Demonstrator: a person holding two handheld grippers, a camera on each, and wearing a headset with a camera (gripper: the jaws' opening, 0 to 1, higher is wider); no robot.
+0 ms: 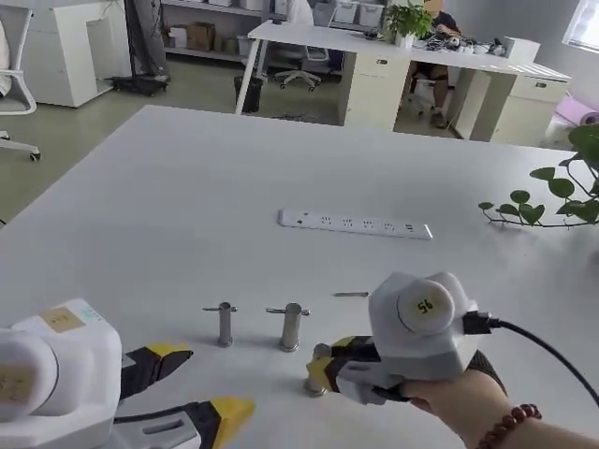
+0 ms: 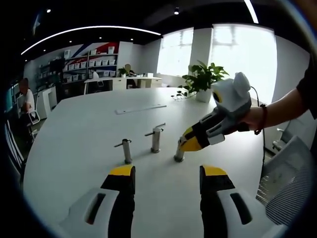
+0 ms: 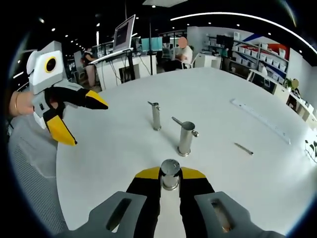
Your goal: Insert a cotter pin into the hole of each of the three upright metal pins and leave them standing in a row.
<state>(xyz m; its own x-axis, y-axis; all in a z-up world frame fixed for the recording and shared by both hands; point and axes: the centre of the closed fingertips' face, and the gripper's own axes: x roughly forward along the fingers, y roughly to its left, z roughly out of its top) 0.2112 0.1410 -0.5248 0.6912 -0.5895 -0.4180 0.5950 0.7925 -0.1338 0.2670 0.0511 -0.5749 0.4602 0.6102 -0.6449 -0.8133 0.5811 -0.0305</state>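
Note:
Three upright metal pins stand in a row on the white table (image 1: pixel 187 206). The left pin (image 1: pixel 225 323) and the middle pin (image 1: pixel 291 325) each carry a cotter pin across the top. My right gripper (image 1: pixel 318 372) is shut on the third pin (image 3: pixel 170 174), low on its shaft, with the round head showing between the jaws. A loose cotter pin (image 1: pixel 351 295) lies flat behind the row, also seen from the right gripper (image 3: pixel 243 148). My left gripper (image 1: pixel 208 379) hangs open near the front edge, left of the pins, holding nothing (image 2: pixel 167 173).
A white power strip (image 1: pixel 356 224) lies across the middle of the table. Green plant leaves (image 1: pixel 562 192) reach in at the right edge. Desks, chairs and seated people are in the room beyond the table.

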